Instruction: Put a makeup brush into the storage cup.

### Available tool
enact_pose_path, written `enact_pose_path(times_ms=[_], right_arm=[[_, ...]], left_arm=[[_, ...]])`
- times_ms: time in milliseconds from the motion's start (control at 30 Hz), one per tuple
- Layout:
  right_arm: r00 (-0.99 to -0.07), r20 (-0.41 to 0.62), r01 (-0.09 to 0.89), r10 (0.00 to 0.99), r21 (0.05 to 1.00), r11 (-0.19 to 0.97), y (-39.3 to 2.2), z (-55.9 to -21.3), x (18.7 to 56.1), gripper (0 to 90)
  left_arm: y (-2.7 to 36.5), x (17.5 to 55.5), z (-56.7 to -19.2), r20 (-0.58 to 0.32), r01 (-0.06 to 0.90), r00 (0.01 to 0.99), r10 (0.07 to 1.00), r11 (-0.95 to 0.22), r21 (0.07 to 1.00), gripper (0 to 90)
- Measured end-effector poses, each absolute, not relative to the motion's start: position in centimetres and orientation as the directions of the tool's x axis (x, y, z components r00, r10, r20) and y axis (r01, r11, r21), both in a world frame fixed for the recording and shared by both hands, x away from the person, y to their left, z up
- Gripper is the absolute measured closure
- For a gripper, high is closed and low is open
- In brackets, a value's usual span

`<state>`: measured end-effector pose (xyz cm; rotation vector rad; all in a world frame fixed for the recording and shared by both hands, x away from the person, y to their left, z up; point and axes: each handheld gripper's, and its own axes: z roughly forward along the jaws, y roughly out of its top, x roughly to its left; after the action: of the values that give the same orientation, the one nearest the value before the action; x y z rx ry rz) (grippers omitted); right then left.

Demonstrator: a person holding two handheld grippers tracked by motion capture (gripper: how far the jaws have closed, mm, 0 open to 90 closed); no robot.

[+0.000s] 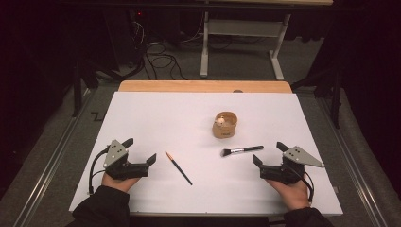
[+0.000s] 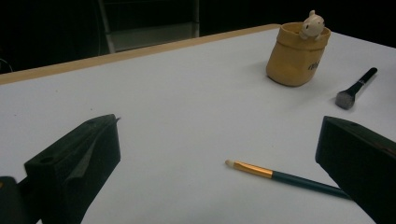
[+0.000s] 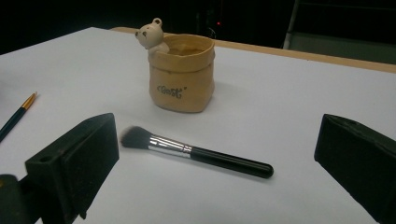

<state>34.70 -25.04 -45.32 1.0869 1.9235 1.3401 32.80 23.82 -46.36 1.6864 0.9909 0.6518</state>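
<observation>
My left gripper (image 1: pixel 141 150) and right gripper (image 1: pixel 268 153) stand wide, holding nothing, over the white table (image 1: pixel 156 118); the room is dark, cables (image 1: pixel 161 59) on the floor.

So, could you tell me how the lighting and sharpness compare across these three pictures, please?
High view: the white table is evenly lit, its surroundings dark. Left gripper view: the thin brush is sharp, while the holder throws a soft shadow. Right gripper view: the makeup brush bristles look slightly soft, and the near jaws are dark.
</observation>
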Motion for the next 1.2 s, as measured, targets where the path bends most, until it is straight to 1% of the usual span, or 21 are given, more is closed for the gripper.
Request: enact_pose_path(times_ms=[1200], right_arm=[[-0.523,0.011,0.296,0.853,0.940,0.170,-25.00,-45.43,34.67,0.5]], left_arm=[[24.01,32.77,-46.29,-0.038,0.295,0.496,0.868,-0.127,0.947,0.7]])
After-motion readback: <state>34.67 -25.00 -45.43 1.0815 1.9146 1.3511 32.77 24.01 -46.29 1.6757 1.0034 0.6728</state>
